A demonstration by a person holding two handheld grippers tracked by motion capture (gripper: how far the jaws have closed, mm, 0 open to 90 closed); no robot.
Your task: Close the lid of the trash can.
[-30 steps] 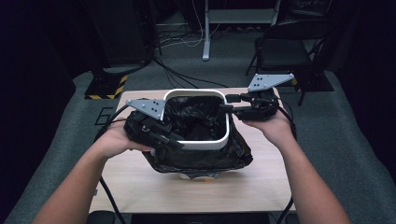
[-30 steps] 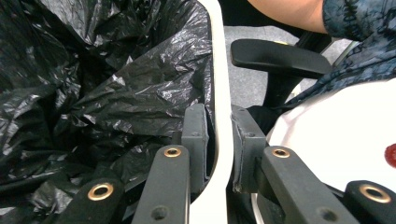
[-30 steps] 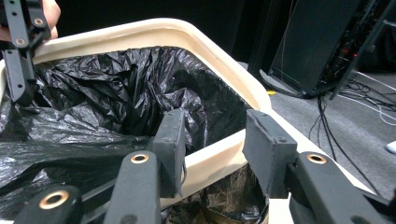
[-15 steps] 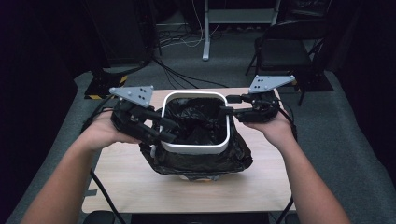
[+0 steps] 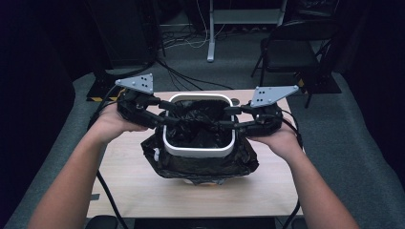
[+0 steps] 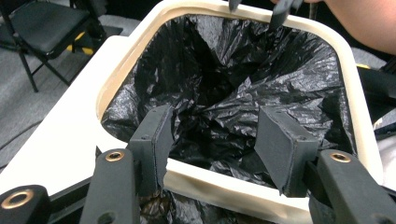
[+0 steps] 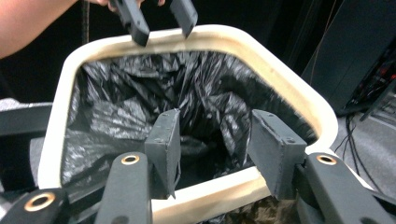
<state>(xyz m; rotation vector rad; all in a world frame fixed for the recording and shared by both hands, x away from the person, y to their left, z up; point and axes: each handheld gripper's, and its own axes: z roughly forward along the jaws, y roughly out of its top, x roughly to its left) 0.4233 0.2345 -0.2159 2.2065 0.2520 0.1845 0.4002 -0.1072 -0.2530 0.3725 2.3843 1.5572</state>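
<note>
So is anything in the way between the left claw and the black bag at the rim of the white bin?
Nothing visible. The left claw sits at the near rim of the white bin, its jaws just opened and empty, with the black bag lining directly ahead. The right claw is at the opposite rim.

- The high view is dim: light falls from above on the table point(image 5: 143, 191), while the room around it sinks into near-black.
- That picture is soft and grainy, with fine detail lost.
- In both gripper views the white bin rim point(image 6: 359, 116) looks bright, slightly washed out.
- The black bag point(image 7: 140, 93) shows small glints on its creases.
- The near jaws are slightly soft.
</note>
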